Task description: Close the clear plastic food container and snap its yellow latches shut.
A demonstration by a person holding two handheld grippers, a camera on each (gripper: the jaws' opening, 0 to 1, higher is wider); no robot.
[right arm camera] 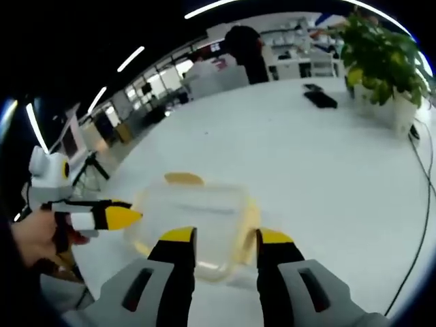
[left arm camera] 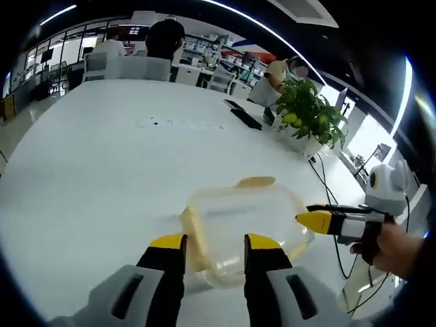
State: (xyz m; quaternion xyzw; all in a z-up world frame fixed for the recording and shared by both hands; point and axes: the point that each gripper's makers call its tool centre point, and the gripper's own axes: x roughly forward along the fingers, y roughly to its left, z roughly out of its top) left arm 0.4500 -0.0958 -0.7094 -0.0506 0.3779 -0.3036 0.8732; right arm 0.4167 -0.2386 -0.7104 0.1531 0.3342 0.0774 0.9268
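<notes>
Container (left arm camera: 245,221), clear, seemingly unlabelled, sits between both grippers' (left arm camera: 214,244) (right arm camera: 225,237) spread, released fingers.

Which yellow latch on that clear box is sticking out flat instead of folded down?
The far-side latch of the container, opposite the left gripper, lies flared outward on the table; the side latches hug the walls.

The food container (left arm camera: 242,228) is smeared by motion blur in both views, so its yellow latches (left arm camera: 255,182) show as soft patches — whether any is snapped down cannot be told. In the left gripper view its near edge is hidden behind the left gripper (left arm camera: 214,246). The dark flat items (left arm camera: 244,116) far down the bench (left arm camera: 102,170) are too small to identify. The potted plant (right arm camera: 378,48) is cut off at the picture's edge in the right gripper view.
</notes>
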